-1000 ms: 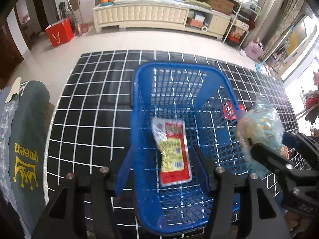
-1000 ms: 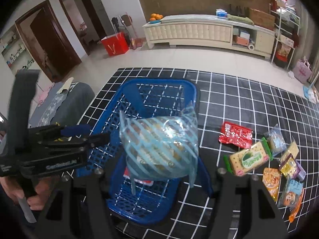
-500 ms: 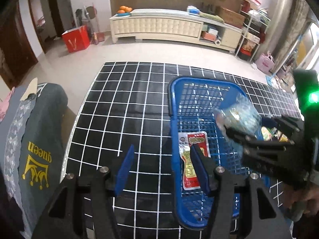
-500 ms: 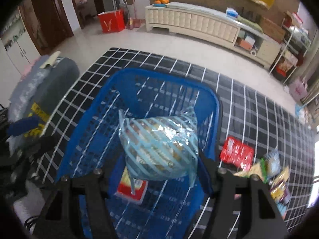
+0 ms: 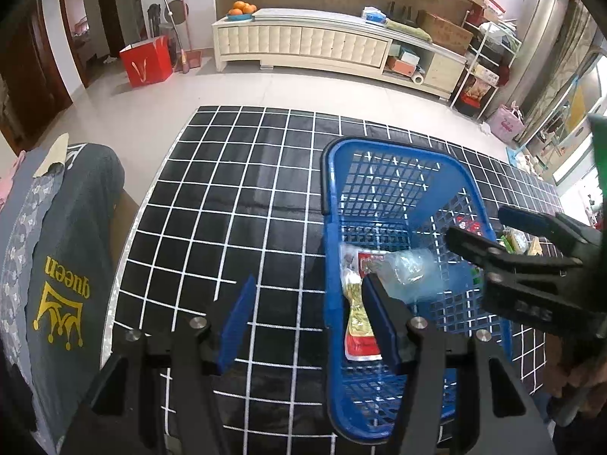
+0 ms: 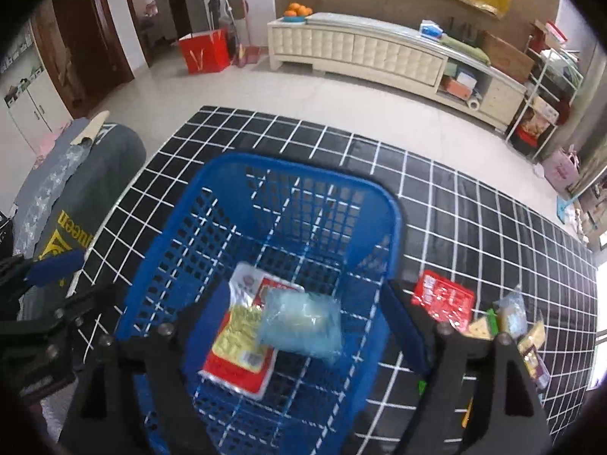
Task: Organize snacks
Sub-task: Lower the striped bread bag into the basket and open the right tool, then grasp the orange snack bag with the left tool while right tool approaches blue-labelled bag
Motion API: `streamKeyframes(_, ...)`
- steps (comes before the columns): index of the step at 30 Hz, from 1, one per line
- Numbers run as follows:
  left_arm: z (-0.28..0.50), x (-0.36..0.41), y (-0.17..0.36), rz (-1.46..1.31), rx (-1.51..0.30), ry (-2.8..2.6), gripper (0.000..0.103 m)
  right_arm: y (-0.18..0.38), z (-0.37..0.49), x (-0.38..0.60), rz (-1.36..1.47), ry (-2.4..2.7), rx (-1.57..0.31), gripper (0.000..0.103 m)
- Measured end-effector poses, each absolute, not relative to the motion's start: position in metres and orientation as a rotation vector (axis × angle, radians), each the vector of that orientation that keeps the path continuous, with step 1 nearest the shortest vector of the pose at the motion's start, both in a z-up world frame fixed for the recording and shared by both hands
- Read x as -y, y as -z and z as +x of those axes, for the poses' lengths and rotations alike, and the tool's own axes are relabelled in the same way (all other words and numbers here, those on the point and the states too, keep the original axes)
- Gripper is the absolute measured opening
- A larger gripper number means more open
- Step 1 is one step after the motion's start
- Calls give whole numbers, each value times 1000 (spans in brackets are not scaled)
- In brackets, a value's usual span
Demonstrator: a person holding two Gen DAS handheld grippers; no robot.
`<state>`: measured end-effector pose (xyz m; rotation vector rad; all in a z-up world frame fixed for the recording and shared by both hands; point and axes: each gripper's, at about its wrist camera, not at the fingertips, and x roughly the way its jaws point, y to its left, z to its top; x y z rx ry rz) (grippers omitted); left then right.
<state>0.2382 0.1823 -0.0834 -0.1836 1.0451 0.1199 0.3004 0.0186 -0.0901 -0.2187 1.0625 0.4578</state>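
Crinkly clear snack bag, blue mesh plastic basket

Bright daylight floods in from the window at the right edge, blown out white. The pale floor glares softly. Fisheye bending curves the mat's grid lines and blackens every corner. The pale blue bag smears with motion blur; the right wrist view looks softer overall.

Black left gripper, silver screws, blue-padded jaws; lettering possibly white, blurred.
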Motion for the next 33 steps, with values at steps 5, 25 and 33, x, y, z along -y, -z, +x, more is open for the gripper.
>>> streamKeyframes(5, 227, -163, 65, -180, -1015, -91, 56, 62, 282, 12, -179, -444, -1038, 84)
streamKeyframes(25, 222, 31, 37, -51, -975, 201, 71, 42, 229, 228, -7, -186, -1027, 85)
streamKeyframes(33, 248, 114, 76, -37, -1073, 302, 72, 80, 223, 311, 63, -96, -1087, 85)
